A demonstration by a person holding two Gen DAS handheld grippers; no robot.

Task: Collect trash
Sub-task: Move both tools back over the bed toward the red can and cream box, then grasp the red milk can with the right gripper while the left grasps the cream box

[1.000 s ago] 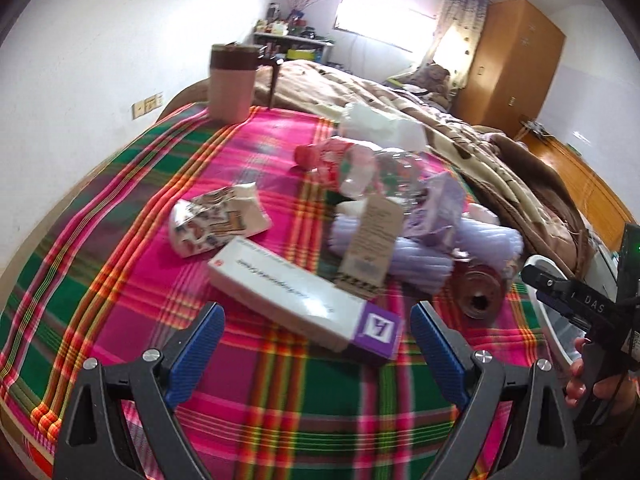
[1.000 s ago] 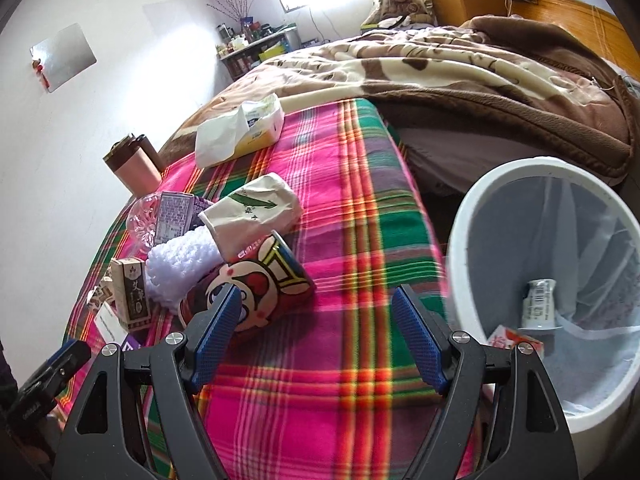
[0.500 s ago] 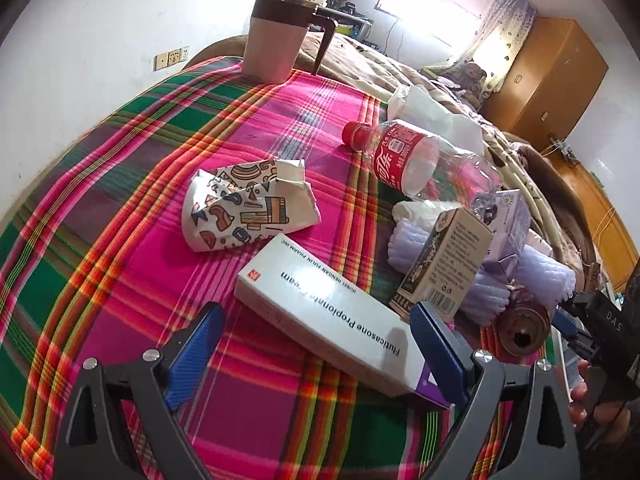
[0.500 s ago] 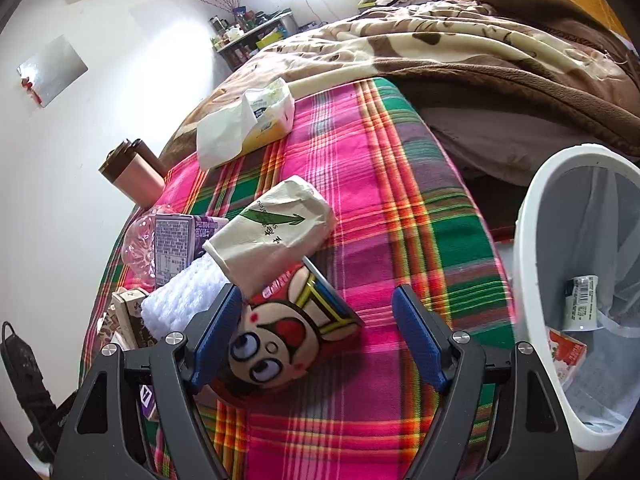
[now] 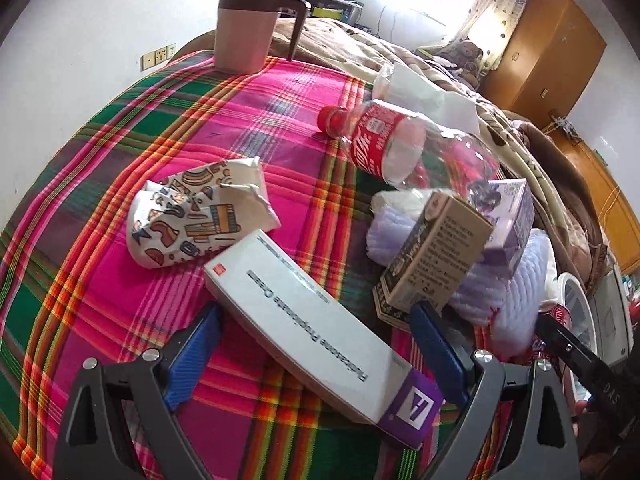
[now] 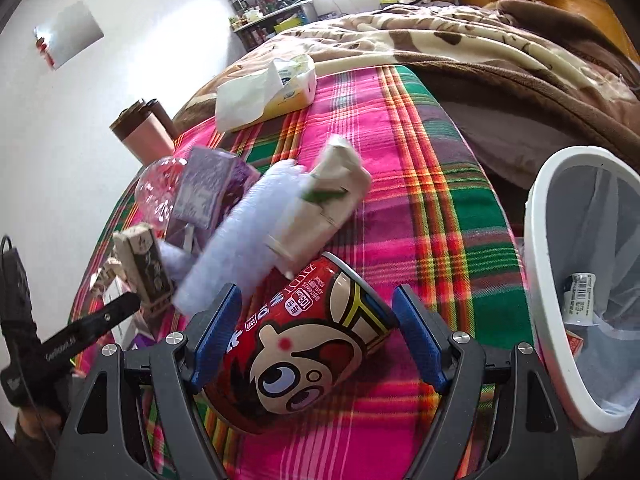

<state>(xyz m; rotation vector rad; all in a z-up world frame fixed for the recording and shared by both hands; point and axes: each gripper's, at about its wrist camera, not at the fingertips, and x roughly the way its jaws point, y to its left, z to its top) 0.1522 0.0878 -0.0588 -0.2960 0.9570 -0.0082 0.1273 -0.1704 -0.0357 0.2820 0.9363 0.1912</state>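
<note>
Litter lies on a plaid cloth [image 5: 100, 184]. My left gripper [image 5: 316, 348] is open, its blue fingers on either side of a long white cream box [image 5: 312, 328] with a purple end; the pads do not press it. Beyond lie a crumpled patterned wrapper [image 5: 196, 212], a red-labelled plastic bottle [image 5: 400, 144] and a brown carton [image 5: 436, 252]. My right gripper [image 6: 316, 340] is open around a red cartoon can [image 6: 304, 352] lying on its side, with a gap at the right pad. A white bin [image 6: 540, 280] stands at the right.
A pink mug [image 5: 248, 28] stands at the far edge. A tissue pack [image 6: 272, 88], a purple carton [image 6: 204, 192], white fluffy cloth [image 6: 248, 232] and a cream carton [image 6: 328, 200] crowd the cloth. A brown blanket [image 6: 500, 52] lies behind. The bin holds some trash [image 6: 580, 296].
Both grippers have moved forward and lower over the cloth. The white box now lies between my left fingers, and the red can between my right fingers. Neither gripper has changed its opening.
</note>
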